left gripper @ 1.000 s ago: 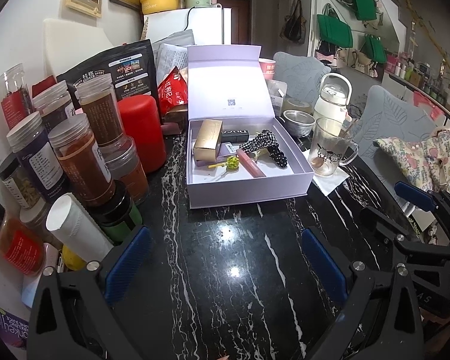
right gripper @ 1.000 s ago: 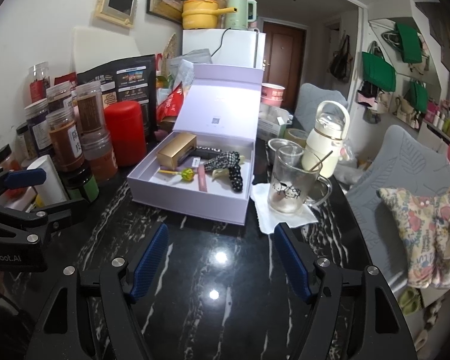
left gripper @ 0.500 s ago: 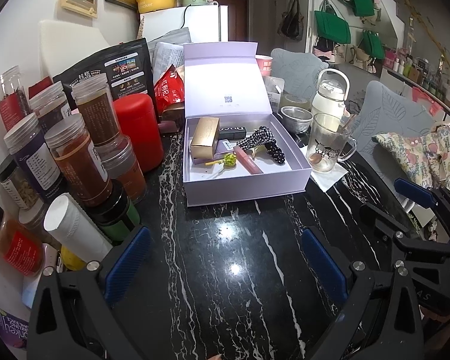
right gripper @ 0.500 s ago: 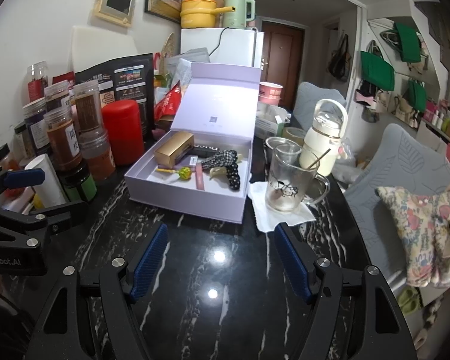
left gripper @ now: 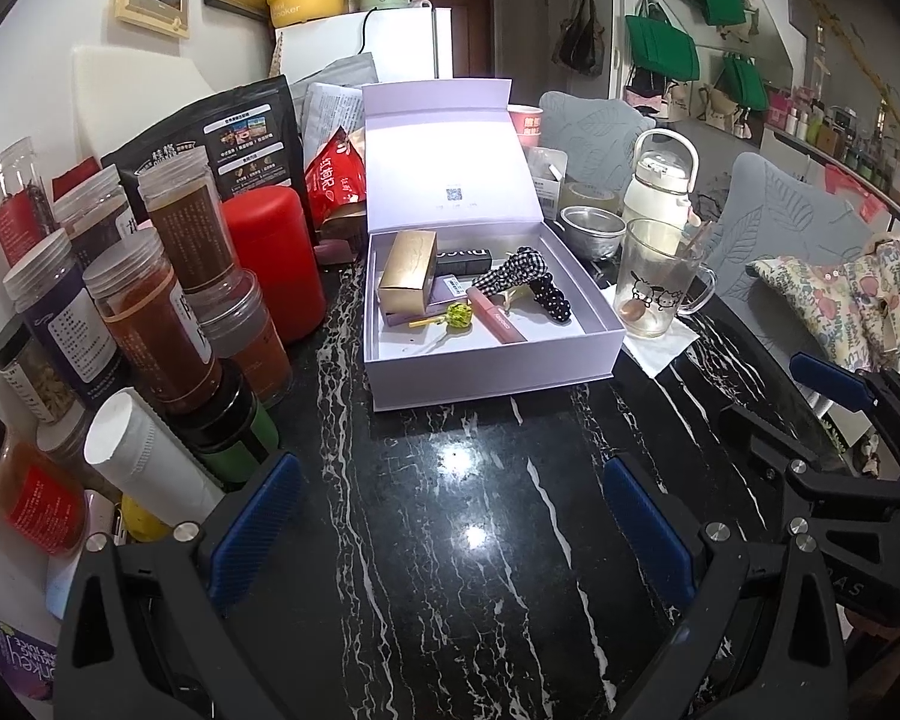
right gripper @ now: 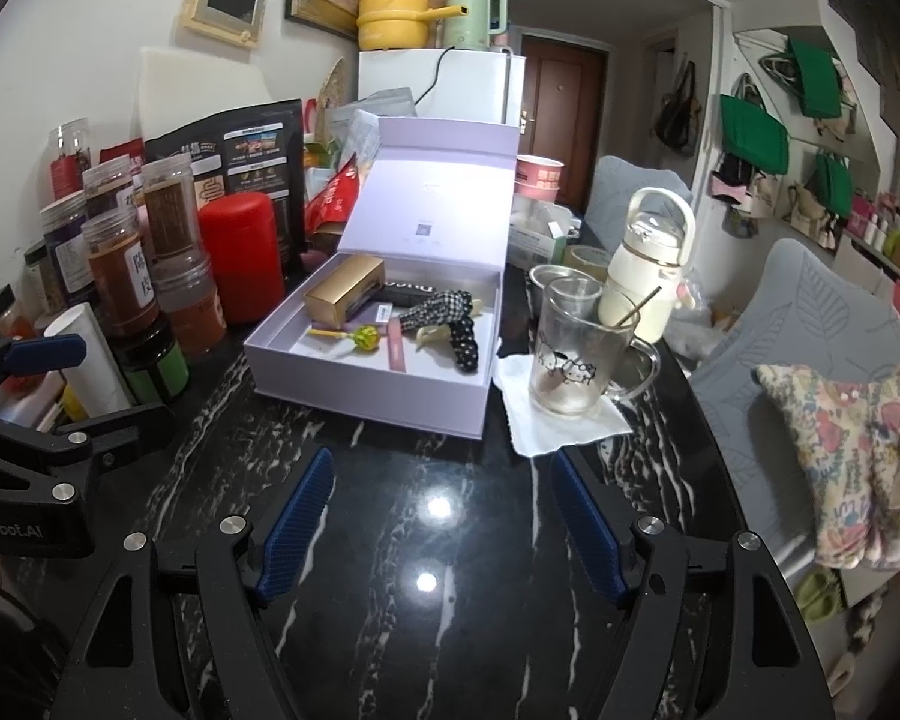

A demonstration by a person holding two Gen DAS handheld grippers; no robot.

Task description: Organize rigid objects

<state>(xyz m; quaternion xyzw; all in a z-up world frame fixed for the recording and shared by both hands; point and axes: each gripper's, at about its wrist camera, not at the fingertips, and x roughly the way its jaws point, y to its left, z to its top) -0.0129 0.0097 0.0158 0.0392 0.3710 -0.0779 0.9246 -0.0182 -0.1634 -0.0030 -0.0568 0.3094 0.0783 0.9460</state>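
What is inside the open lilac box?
The lilac box holds a gold carton, black case, checked hair clip, pink tube and green lollipop. Anything under the carton is covered.

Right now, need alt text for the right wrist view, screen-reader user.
An open lilac gift box, lid up, sits on a black marble table holding a gold carton, a lollipop and a checked hair clip. The open, empty right gripper hovers in front of it. Spice jars stand left, a glass mug right.

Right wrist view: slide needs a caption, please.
Open right gripper hovers empty over the black marble table, facing an open lavender box holding small items.
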